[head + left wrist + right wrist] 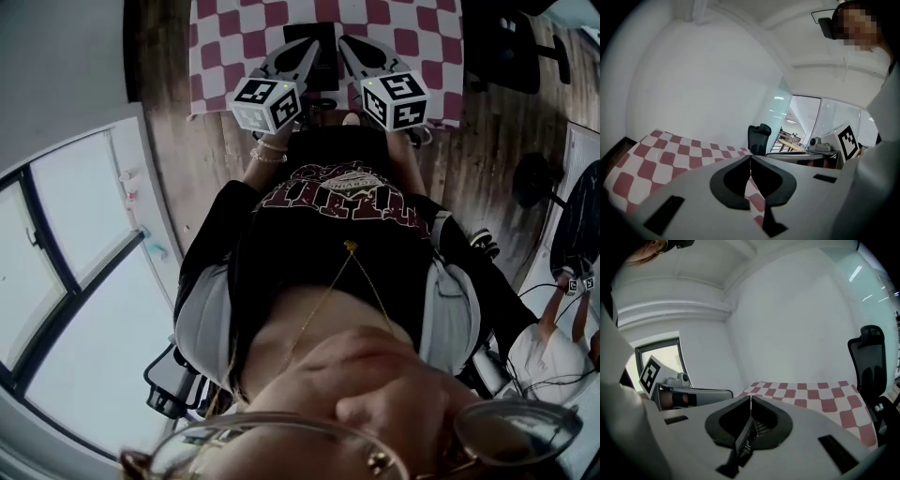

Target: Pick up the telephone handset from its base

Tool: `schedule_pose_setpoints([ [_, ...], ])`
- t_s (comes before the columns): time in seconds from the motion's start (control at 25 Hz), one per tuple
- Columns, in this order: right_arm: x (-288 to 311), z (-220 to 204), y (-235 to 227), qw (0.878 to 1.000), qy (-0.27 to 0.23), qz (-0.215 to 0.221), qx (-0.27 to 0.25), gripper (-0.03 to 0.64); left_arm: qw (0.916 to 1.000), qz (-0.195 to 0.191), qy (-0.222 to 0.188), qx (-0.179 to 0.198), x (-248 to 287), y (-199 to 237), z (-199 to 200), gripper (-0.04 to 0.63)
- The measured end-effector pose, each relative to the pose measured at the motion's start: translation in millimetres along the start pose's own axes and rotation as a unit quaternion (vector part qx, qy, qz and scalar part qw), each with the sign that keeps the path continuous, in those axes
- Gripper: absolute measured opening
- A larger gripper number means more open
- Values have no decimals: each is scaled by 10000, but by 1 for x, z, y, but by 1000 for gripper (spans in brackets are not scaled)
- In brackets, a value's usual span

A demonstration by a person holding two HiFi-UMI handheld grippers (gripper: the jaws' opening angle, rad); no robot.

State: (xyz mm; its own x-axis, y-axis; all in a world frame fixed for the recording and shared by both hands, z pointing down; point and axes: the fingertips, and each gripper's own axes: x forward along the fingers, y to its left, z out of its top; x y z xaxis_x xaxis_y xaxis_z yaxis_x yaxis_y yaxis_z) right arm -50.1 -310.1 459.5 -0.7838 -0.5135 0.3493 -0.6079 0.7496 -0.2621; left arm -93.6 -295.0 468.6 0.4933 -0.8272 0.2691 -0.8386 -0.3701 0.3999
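In the head view, both tools were held out in front of the person's body, above a red and white checked cloth [244, 37]. The left tool [307, 52] and the right tool [354, 49] pointed toward each other at their tips, each with its marker cube nearer to the person. Between the tips and partly under them lay the telephone [323, 66], a flat black shape on the cloth; its parts could not be told apart there.

In the left gripper view, the left tool [750, 159] was clenched, its two tips meeting in a thin line with nothing between them. Beyond it were the checked cloth [670, 154], a black office chair [758, 138] and the marker cube [848, 140] of the other tool.

In the right gripper view, the right tool [750, 400] was also clenched on nothing, tip against tip. Through the opening behind the tips the telephone [759, 427] showed just below: black, with a small patch of fine mesh and a narrow dark edge. The cloth [820, 397] spread beyond it
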Motion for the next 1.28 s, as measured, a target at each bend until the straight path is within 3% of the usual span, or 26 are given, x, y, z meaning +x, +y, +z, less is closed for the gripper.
schedule_pose_setpoints([
  [0.56, 41, -26, -2, 9979, 401, -421, 281, 21, 9982, -323, 482, -161, 5, 41, -14, 9],
  [1.28, 64, -96, -16, 9879, 1310, -724, 417, 20, 9931, -302, 1095, -293, 10, 72, -60, 9],
])
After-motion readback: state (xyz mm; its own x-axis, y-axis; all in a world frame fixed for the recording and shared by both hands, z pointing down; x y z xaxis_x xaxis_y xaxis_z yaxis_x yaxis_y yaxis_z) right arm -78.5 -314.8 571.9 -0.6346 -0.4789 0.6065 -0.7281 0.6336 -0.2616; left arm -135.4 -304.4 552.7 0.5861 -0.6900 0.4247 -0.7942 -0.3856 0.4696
